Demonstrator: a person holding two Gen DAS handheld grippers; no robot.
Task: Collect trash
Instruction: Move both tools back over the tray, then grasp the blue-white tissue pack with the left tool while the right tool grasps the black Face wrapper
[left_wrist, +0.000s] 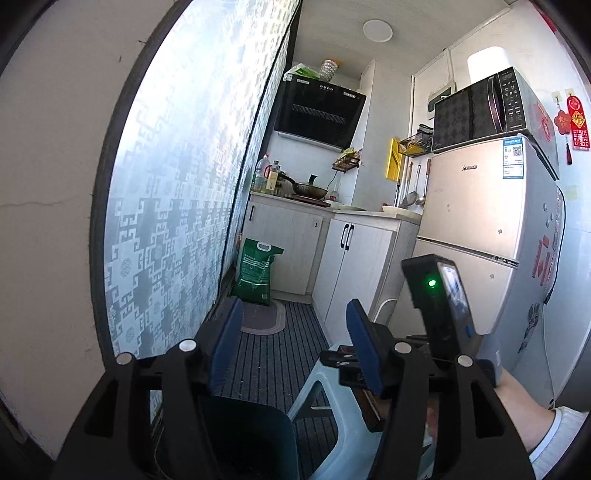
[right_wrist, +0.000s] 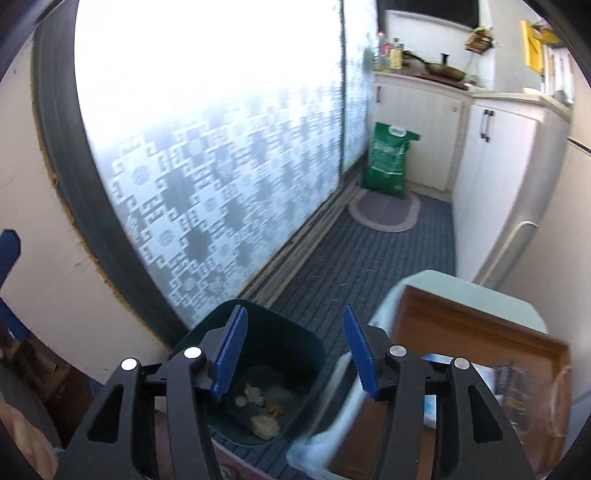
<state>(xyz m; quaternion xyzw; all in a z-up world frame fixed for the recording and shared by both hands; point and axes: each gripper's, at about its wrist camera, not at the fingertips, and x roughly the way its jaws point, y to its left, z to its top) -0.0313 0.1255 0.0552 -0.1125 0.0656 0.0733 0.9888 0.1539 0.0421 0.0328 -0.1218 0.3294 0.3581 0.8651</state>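
Trash (right_wrist: 264, 413), a few pale crumpled scraps, sits at the bottom of the dark green bin (right_wrist: 314, 343), low centre in the right wrist view. The right gripper (right_wrist: 295, 354) hangs right above it, jaws apart with nothing in them. The left gripper (left_wrist: 293, 350) is spread and empty too. A pale stool (right_wrist: 461, 291) carrying a wooden tray (right_wrist: 461, 332) is just right of the bin, and a green sack (right_wrist: 389, 162) leans by the far cabinets (right_wrist: 421, 110).

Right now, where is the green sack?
The green sack stands on the floor at the kitchen's far end, against the white cabinet, beside the patterned glass door.
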